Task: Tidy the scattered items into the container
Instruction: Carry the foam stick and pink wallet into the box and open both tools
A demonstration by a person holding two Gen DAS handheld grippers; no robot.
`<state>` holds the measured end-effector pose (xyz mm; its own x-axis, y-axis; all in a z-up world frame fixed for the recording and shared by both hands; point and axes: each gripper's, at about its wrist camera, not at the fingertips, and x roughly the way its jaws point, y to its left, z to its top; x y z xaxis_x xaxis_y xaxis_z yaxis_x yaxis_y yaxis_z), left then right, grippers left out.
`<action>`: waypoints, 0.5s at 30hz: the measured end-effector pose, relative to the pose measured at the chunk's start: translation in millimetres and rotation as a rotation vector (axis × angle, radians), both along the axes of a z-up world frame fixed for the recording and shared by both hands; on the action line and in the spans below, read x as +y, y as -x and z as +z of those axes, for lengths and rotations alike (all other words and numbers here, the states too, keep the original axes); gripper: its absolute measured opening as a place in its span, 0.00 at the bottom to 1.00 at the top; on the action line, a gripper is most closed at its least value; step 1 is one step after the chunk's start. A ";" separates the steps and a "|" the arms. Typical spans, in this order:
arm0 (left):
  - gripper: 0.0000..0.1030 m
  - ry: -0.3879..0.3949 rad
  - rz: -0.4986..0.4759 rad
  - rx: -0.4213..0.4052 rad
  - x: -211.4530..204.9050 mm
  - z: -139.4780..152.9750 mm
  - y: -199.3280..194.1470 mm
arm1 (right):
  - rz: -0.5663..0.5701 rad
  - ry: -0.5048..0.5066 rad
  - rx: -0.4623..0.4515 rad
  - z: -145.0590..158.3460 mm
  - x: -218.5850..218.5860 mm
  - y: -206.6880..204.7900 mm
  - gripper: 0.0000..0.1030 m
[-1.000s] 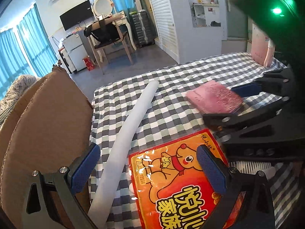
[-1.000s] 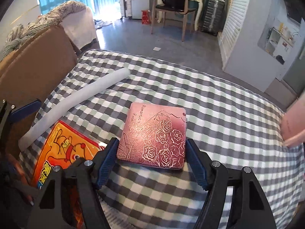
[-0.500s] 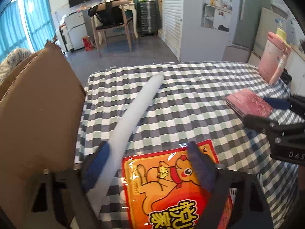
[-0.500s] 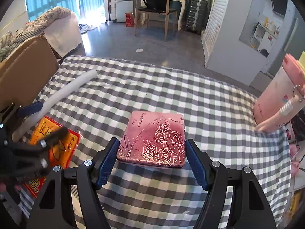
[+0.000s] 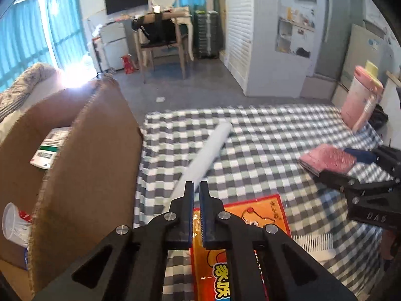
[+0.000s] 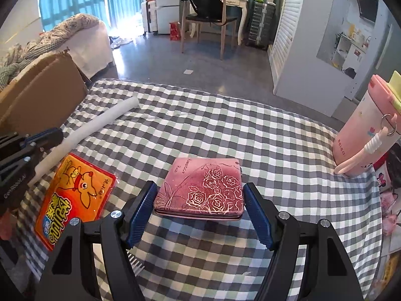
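Right gripper [image 6: 199, 192]: pads clamped on the two side edges of the pink rose-embossed wallet [image 6: 203, 175], which sits square between the fingers and seems raised just off the grey checked tablecloth [image 6: 225, 130].

Left gripper [image 5: 196, 188]: jaws have just been closing and now meet. Nothing shows between them. The flat orange cartoon snack packet [image 6: 75, 190] lies beneath, apparently ungripped.

White foam tube [image 6: 100, 123]: long axis runs away from the left fingertips, beside the box wall.

Brown cardboard box [image 6: 42, 100]: far left, past packet and tube. Left hand is nearer it. The wallet likely must cross leftward over both.
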<state>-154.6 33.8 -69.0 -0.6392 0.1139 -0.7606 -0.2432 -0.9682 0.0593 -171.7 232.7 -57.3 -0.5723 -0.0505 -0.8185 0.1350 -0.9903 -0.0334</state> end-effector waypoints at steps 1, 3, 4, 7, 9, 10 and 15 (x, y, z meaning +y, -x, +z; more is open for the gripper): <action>0.04 0.007 0.001 -0.011 0.2 -3.4 2.1 | -0.001 0.003 -0.002 -0.1 -0.1 -0.5 0.68; 0.04 0.016 0.004 -0.039 0.1 -11.2 7.0 | -0.003 0.007 -0.006 -0.6 0.9 -0.1 0.68; 0.08 0.019 0.009 -0.050 0.2 -15.0 8.9 | -0.003 0.008 -0.007 -0.6 1.5 -0.3 0.68; 0.32 0.045 0.019 -0.031 2.4 -19.7 10.5 | 0.001 0.011 -0.004 -0.2 3.7 -1.3 0.68; 0.59 0.059 0.008 0.003 7.0 -17.8 8.5 | 0.002 0.013 0.000 0.5 5.2 -0.7 0.68; 0.74 0.069 0.004 0.021 9.7 -16.6 7.2 | 0.003 0.015 0.001 0.9 5.7 -0.7 0.68; 0.76 0.123 -0.002 0.030 17.5 -25.8 10.9 | 0.005 0.024 -0.001 -0.3 7.3 -0.9 0.68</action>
